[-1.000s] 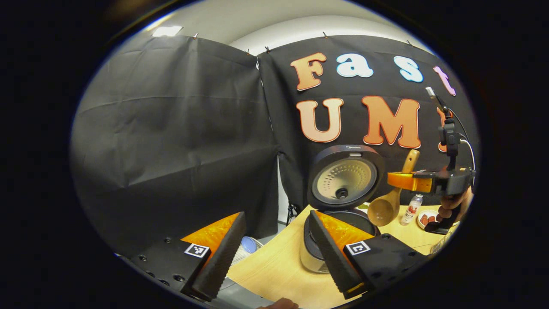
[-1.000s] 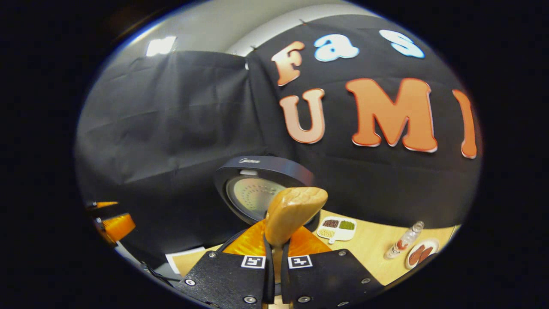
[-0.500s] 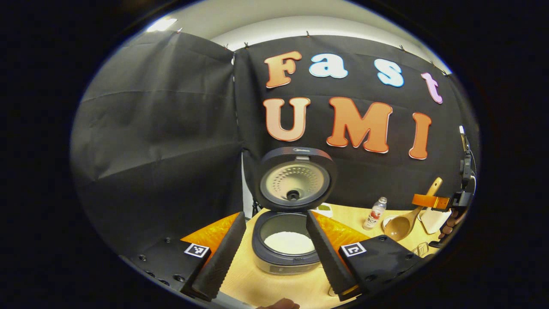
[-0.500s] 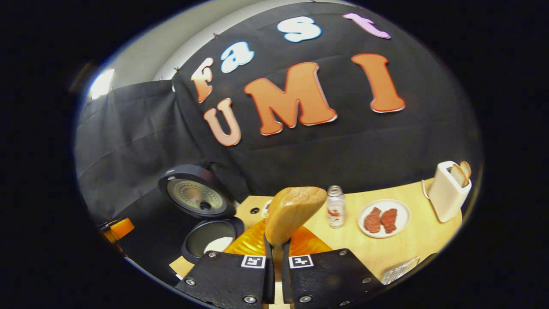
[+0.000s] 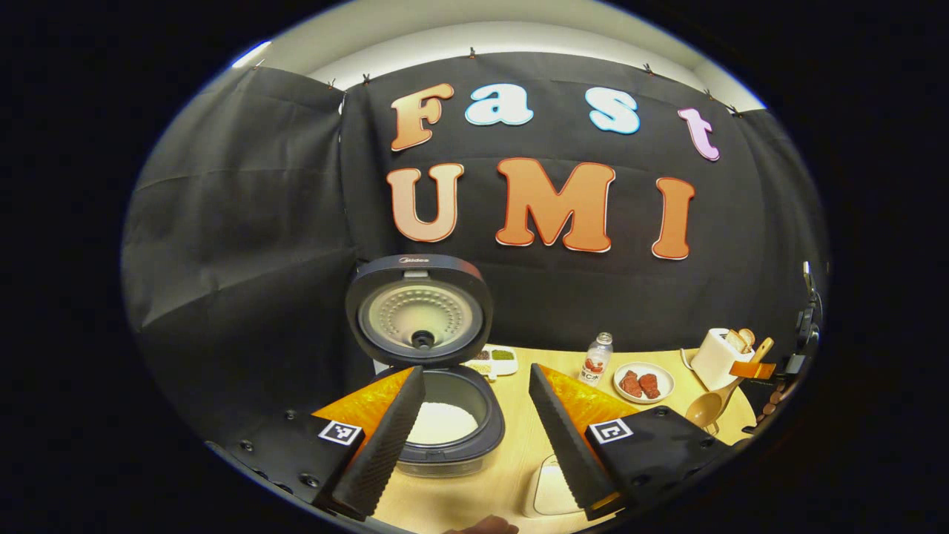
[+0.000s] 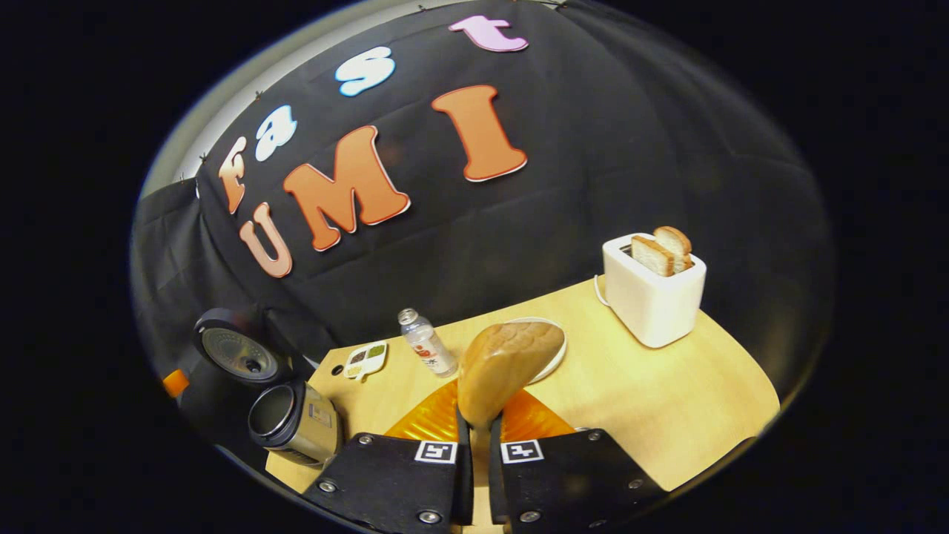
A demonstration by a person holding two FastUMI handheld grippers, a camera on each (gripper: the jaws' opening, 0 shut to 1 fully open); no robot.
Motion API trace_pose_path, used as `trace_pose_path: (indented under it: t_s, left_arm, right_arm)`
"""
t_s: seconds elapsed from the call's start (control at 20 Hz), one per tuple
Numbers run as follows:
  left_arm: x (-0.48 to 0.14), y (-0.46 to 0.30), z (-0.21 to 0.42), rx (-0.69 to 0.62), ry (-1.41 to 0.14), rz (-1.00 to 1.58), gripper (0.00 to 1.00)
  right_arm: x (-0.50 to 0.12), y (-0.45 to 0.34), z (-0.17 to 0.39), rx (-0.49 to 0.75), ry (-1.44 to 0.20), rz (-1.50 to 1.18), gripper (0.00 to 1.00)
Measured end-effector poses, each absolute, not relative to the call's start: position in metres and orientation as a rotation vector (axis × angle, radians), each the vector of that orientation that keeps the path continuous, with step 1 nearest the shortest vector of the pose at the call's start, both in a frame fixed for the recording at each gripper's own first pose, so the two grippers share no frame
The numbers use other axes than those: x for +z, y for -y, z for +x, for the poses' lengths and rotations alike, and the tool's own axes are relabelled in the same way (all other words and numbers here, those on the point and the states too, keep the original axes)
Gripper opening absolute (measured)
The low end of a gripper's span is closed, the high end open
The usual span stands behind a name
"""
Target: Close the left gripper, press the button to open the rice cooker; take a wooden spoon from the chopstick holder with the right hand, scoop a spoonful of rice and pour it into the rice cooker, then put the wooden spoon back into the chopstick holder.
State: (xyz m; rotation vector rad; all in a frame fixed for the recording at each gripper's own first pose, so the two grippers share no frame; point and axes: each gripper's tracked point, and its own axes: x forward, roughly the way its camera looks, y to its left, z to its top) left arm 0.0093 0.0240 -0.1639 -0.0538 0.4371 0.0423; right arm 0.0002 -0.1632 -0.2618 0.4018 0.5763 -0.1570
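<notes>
The rice cooker (image 5: 452, 437) stands open, its lid (image 5: 419, 311) upright and white rice in the pot. My left gripper (image 5: 474, 445) is open just in front of it, one finger (image 5: 382, 445) across the pot's near rim. At the far right, my right gripper (image 5: 756, 368) is shut on the handle of the wooden spoon (image 5: 710, 406), whose bowl hangs low and looks empty. In the right gripper view the spoon's bowl (image 6: 508, 367) rises straight ahead of the shut right gripper (image 6: 478, 426). The cooker (image 6: 293, 419) sits far to its left.
On the wooden table (image 6: 667, 400) stand a white toaster (image 6: 652, 293) with two bread slices, a small bottle (image 6: 426, 352), a plate (image 5: 643, 382) of meat and a small divided dish (image 6: 363, 360). A white object (image 5: 545, 489) lies under my left gripper's right finger.
The right gripper has carried the spoon from over the cooker to the right, toward the toaster. Both views have swung right. The left gripper stays open.
</notes>
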Motion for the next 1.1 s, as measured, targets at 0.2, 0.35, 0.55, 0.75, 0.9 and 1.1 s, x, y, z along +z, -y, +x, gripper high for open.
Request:
trace_pose_path:
  t_s: [0.2, 0.35, 0.55, 0.75, 0.9, 1.1]
  left_arm:
    - [-0.159, -0.012, 0.009, 0.038, -0.434, -0.039, 0.96]
    - [-0.161, -0.007, 0.008, 0.045, -0.447, -0.021, 0.96]
    - [-0.155, -0.001, 0.001, 0.047, -0.448, 0.001, 0.96]
    - [-0.152, 0.0, -0.002, 0.059, -0.448, 0.013, 0.95]
    - [-0.153, -0.001, -0.001, 0.064, -0.456, 0.009, 0.96]
    - [-0.152, 0.0, 0.002, 0.056, -0.458, 0.015, 0.96]
  right_arm:
    - [-0.28, 0.195, -0.009, -0.211, -0.601, 0.399, 0.11]
    - [-0.305, 0.208, -0.02, -0.248, -0.661, 0.416, 0.11]
    - [-0.334, 0.208, -0.022, -0.257, -0.703, 0.434, 0.12]
    - [-0.355, 0.197, -0.021, -0.257, -0.741, 0.449, 0.14]
    - [-0.368, 0.197, -0.029, -0.267, -0.769, 0.456, 0.14]
    - [-0.374, 0.196, -0.038, -0.278, -0.791, 0.477, 0.16]
